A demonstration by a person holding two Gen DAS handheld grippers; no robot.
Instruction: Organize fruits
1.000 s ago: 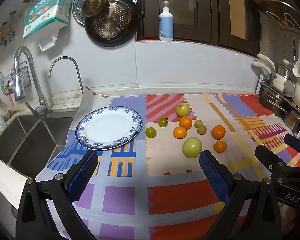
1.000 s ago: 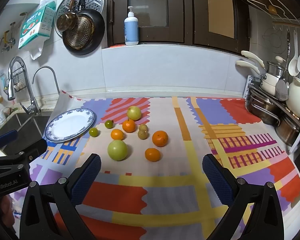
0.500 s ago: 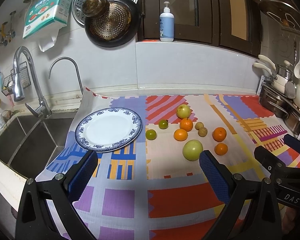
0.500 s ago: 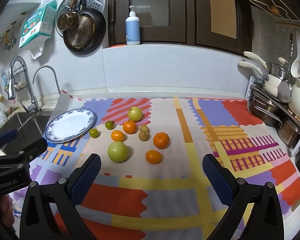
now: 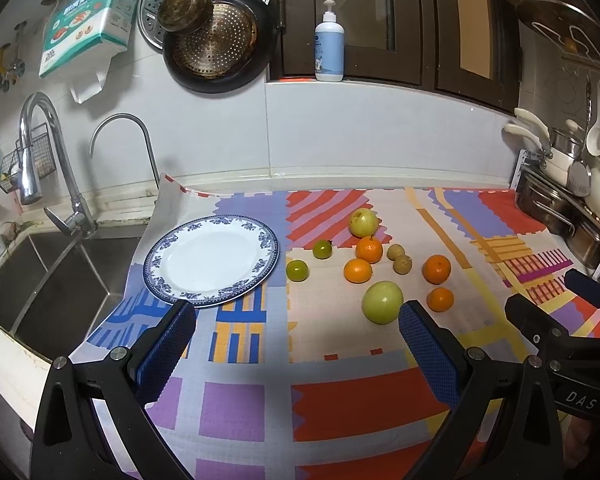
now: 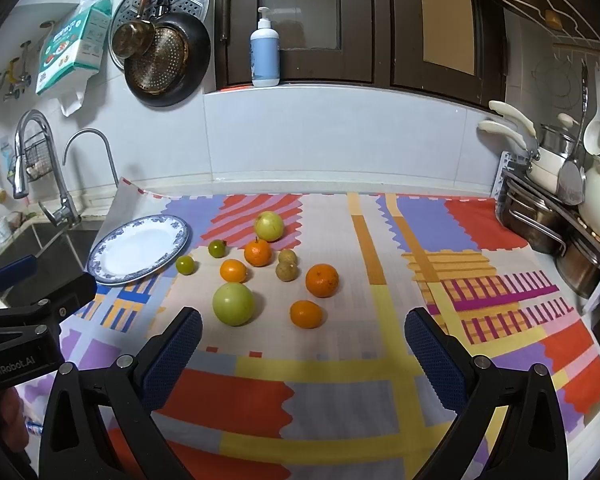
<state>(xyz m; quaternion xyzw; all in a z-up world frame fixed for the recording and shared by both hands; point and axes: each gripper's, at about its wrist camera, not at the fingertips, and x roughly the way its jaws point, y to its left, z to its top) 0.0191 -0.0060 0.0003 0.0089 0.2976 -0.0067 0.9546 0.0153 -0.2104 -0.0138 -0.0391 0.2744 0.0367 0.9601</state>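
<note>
green and orange fruits lay loose on the mat, none on the plate (image 5: 168, 280). the big green apple (image 6: 233, 303) sat just ahead and left of the right gripper (image 6: 302, 350), nearer it than the left gripper (image 5: 296, 342). both jaws gaped wide, empty.

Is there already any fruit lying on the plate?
No, the plate holds nothing; all the fruits, such as the nearest small green one, lie on the mat beside it.
</note>
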